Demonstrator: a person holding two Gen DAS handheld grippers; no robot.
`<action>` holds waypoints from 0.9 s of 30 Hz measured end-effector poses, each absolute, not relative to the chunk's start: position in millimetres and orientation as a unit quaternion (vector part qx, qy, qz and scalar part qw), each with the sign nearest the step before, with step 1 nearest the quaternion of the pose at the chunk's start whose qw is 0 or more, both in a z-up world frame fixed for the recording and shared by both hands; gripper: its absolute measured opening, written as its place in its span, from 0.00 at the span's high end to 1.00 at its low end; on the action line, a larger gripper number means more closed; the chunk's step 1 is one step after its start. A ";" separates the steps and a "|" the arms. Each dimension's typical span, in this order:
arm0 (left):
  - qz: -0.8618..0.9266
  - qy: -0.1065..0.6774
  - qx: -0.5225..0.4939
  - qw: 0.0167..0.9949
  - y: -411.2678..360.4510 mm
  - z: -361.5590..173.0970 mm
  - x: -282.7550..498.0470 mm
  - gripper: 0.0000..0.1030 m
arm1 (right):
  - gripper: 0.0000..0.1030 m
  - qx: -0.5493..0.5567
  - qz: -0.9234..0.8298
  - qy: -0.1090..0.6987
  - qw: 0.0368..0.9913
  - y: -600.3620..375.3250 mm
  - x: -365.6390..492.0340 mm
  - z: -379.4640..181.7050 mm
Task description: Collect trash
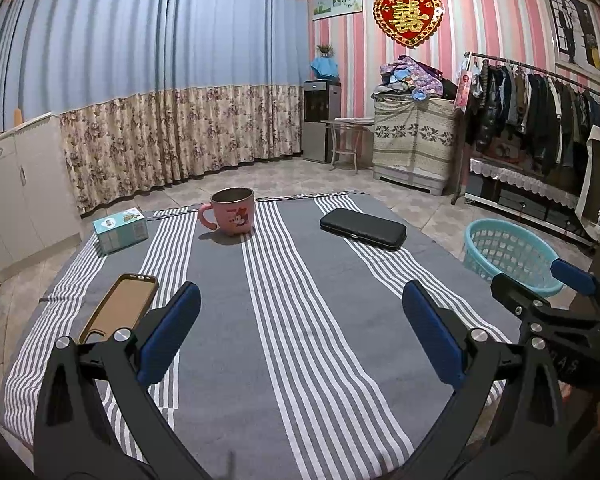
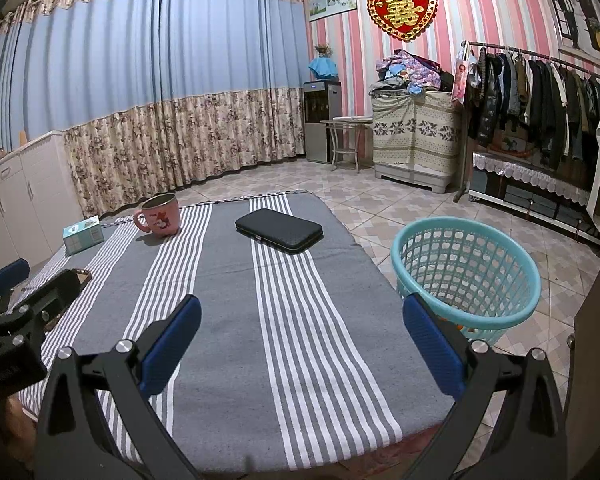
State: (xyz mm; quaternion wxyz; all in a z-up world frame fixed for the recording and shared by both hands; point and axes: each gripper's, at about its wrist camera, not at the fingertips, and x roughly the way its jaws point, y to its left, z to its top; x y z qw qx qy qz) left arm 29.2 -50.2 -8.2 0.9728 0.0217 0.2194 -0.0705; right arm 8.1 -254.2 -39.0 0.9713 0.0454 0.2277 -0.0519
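Landmark: we take the teal basket [image 2: 466, 276] as our reference; it stands on the tiled floor just beside the right edge of the tabletop [image 2: 228, 340], low enough that things could be dropped into it from above.

Trash: we see something orange through the mesh at the basket's bottom, too small to name. On the striped cloth we see no obvious scrap.

Left gripper [image 1: 300, 332]: released, jaws spread wide and holding nothing. It hangs above the near part of the cloth, on the side away from the basket.

Right gripper [image 2: 302, 338]: also released and empty, hanging over the cloth edge nearest the basket, its right finger overlapping the basket's rim in the view. We judge it is kept there because it is the natural one for drops.

Pink mug [image 1: 232, 216]: upright, at the far end, well apart from the basket.

Black case [image 2: 279, 231]: lying flat, the item nearest the basket.

Small box [image 1: 120, 230]: at the far corner, farthest from the basket.

Phone case [image 1: 120, 304]: lying open side up, just beside the left gripper's left finger, well apart from the basket.

Our judgement: the remaining things look like keepers, so collecting seems near done.
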 end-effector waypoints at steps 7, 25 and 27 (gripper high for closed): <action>-0.069 0.217 0.023 0.974 -49.0 -8.8 28.4 0.05 | 0.04 0.043 -0.052 0.228 0.971 -253.2 8.8 -39.9; -0.067 0.215 0.024 0.974 -45.8 -7.5 28.6 0.05 | 0.04 0.043 -0.052 0.228 0.971 -252.0 9.2 -40.0; -0.068 0.214 0.025 0.974 -45.5 -7.6 28.8 0.05 | 0.04 0.043 -0.052 0.228 0.971 -251.8 9.2 -40.1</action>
